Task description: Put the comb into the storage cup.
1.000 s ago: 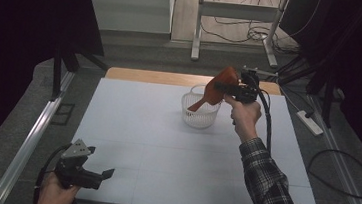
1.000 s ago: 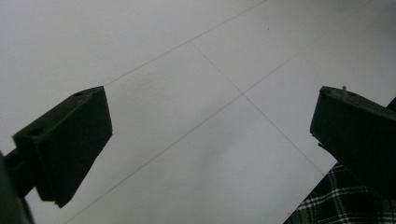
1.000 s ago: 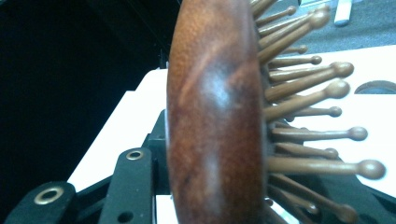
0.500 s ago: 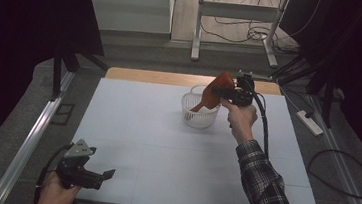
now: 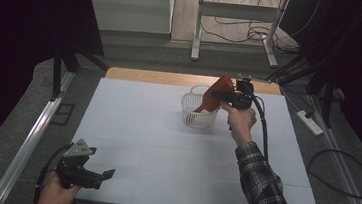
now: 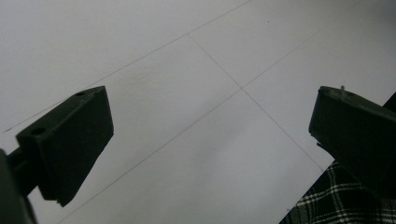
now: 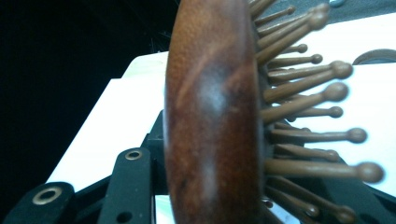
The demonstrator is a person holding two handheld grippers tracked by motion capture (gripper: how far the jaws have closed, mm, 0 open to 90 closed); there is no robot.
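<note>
Left hand (image 5: 55, 190): we see it at the near left corner of the table, wrapped around the handle of its tool, with a cable looping off to the left.
Left gripper (image 5: 106, 176): it sits low over the near edge of the table (image 5: 131, 127); in the left gripper view its 2 black jaws stand wide apart with nothing between them, and we look past them at bare white surface crossed by thin seams, with a patch of plaid cloth at the lower right corner.
Right sleeve (image 5: 266, 190): plaid, it runs from the near right edge up toward the middle of the table.
Right hand (image 5: 240, 122): it is raised just right of the basket, gripping its tool.
Right gripper (image 5: 226, 94): its jaws are clamped on the head of the hairbrush (image 5: 213, 99); in the right gripper view the brown wooden back (image 7: 210, 116) fills the middle and the ball-tipped pins (image 7: 303, 93) point right.
Hairbrush position: it is tilted, head up at the gripper, its handle slanting down into the basket.
Basket (image 5: 190, 114): white, slatted, round, it stands on the far half of the table, just left of the right hand.
Far edge: we see a strip of bare wood (image 5: 141, 75) along the back of the table.
</note>
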